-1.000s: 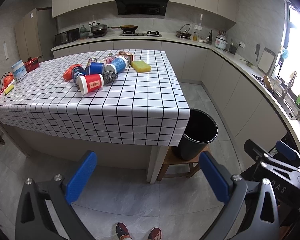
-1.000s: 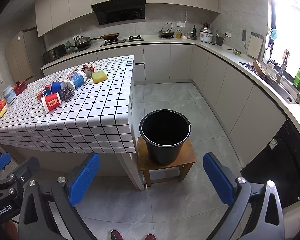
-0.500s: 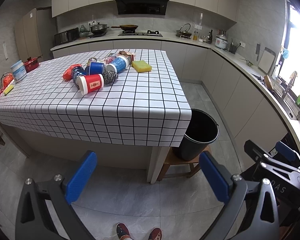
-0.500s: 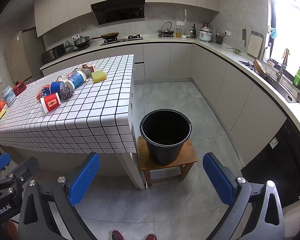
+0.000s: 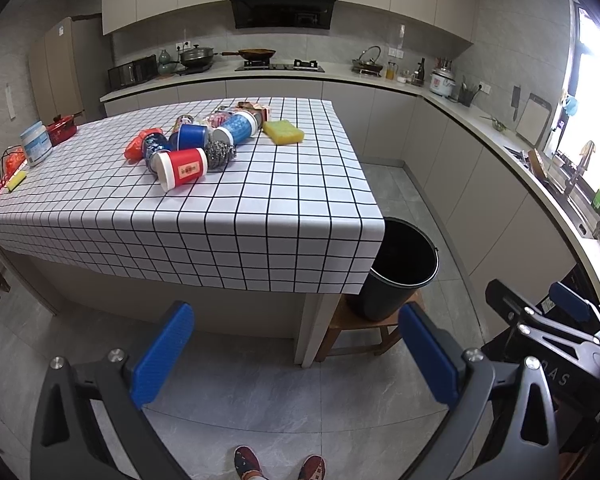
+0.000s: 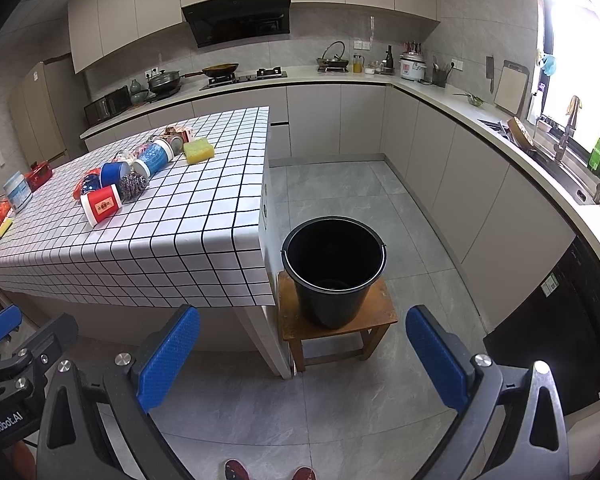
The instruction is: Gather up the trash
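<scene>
Opening step of trash collection, judged from the layout: nothing is picked up yet. The left gripper and right gripper hang over the grey floor, well short of the island, each with its blue-padded fingers spread wide and holding nothing, touching nothing.

The trash, a cluster of tipped cups and wrappers led by a red-and-white cylindrical paper cup beside a steel-wool scourer, lies toward the far edge of the white black-gridded tablecloth; a yellow sponge sits nearer the far right corner.

A black plastic bucket, apparently empty, stands on a low wooden stool off the island's near right corner.

The next move calls for a forward reach over the near edge to the nearest cup.
</scene>
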Available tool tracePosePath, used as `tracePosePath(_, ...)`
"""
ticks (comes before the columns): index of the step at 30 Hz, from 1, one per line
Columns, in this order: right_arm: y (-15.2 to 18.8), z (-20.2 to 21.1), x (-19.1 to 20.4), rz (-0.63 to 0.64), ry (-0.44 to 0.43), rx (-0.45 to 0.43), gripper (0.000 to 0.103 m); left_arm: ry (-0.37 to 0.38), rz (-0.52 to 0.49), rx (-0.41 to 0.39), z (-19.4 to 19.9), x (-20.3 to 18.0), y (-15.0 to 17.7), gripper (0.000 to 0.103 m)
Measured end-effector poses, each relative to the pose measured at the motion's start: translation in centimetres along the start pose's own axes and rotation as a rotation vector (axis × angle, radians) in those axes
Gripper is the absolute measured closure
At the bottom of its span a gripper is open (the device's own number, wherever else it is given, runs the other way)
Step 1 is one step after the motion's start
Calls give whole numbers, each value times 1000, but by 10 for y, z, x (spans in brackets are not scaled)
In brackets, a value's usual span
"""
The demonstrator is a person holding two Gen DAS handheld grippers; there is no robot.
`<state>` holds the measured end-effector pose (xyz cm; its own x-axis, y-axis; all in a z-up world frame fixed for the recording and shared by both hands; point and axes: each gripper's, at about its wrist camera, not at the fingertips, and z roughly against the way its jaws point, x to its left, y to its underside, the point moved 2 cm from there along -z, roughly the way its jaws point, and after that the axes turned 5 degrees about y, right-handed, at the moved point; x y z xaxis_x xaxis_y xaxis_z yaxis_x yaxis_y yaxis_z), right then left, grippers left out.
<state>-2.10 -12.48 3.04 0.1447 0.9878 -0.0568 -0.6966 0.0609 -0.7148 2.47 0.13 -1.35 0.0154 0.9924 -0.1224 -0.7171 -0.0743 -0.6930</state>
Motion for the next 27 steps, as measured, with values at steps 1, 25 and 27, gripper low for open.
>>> tracePosePath(1, 0, 0, 0, 0, -1, 1, 0, 1, -1, -1, 0, 0, 0, 0)
tracePosePath(25, -2, -11, 0, 5, -18, 9, 0, -32, 32, -4, -5, 13, -5, 0)
tracePosePath(27, -4, -13, 1, 11, -23, 8, 0, -41, 41, -5, -5, 16, -5, 0)
